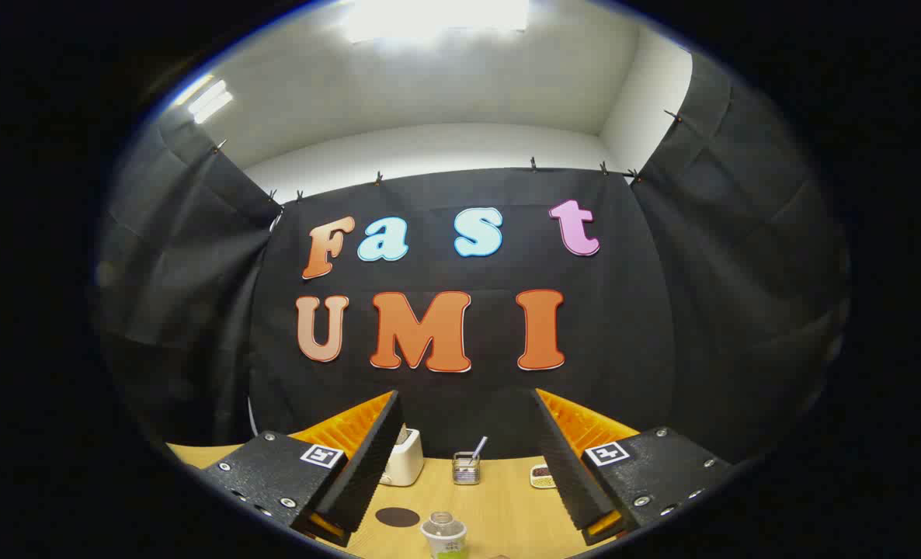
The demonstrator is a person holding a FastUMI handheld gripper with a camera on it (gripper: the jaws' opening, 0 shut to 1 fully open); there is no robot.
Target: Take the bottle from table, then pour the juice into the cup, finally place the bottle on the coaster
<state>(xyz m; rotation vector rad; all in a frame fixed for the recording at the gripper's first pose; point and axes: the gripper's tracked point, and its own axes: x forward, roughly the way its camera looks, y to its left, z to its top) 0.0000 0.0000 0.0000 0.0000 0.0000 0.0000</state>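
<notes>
Gripper [460, 466] is held wide apart, nothing clamped; both ribbed fingers are seen flanking an open gap over the wooden table [499, 505]

Bottle [443, 534] stands upright on the table, between the fingers and low, just ahead of them; clear plastic, open neck, no cap seen, greenish juice low in the body. Cup is not made out with certainty

Handling judgement: light, thin-walled, likely to flex under squeeze and slippery when smooth; an open top means spill risk if tilted early. Best taken mid-body, below the shoulder, with both pads square on the wall and a moderate squeeze

Dark round coaster [397, 516] lies flat just beside the bottle, on the left finger's side, apart from it

Farther back, near the cloth wall: white toaster [404, 458], small mesh holder [467, 468] with a stick in it, small dish [541, 475]. Room between these and the bottle looks open, enough for a lift and tilt. Table edge near the bottle is hidden, so clearance there cannot be judged
</notes>
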